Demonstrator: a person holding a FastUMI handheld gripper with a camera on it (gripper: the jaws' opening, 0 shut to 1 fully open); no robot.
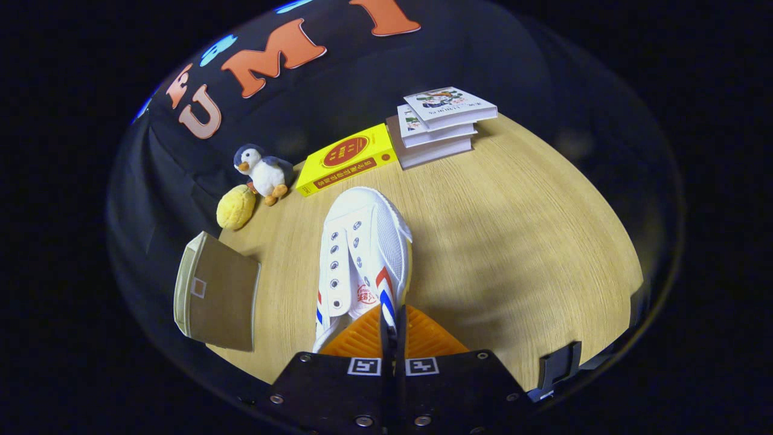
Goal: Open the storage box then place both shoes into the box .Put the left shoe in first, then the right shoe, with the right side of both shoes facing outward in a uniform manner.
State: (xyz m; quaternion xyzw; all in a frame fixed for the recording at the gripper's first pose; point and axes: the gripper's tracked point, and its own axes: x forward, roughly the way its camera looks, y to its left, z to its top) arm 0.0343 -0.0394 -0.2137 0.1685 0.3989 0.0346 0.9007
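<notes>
Your gripper (392, 329) held a white canvas shoe (362, 260) by its right side wall; the two orange fingers (423, 338) stood nearly closed, with only the thin collar of the shoe pinched between them, one pad inside the opening and the other against the outer face. The shoe pointed away from you, toe toward the books, its heel end at the fingers; whether its sole rested on the wooden table (513, 241) or hung just clear of it could not be told, though a shadow lay on the wood to its right. You could see a rounded white toe cap, two rows of metal eyelets with no lace threaded, a white tongue bearing a red printed mark, and red and blue diagonal stripes on each side near the heel; the mesh-like weave of the canvas showed on the right flank.

The storage box (214, 293), beige fabric with a small square label window on its face, stood to the left of the shoe, near the table edge and apart from it; its lid state could not be judged. Beyond the shoe lay a yellow book (347, 160) and, just beside it, a stack of books (438, 124); further left sat a plush penguin (263, 172) touching a yellow bun-shaped toy (235, 207).
</notes>
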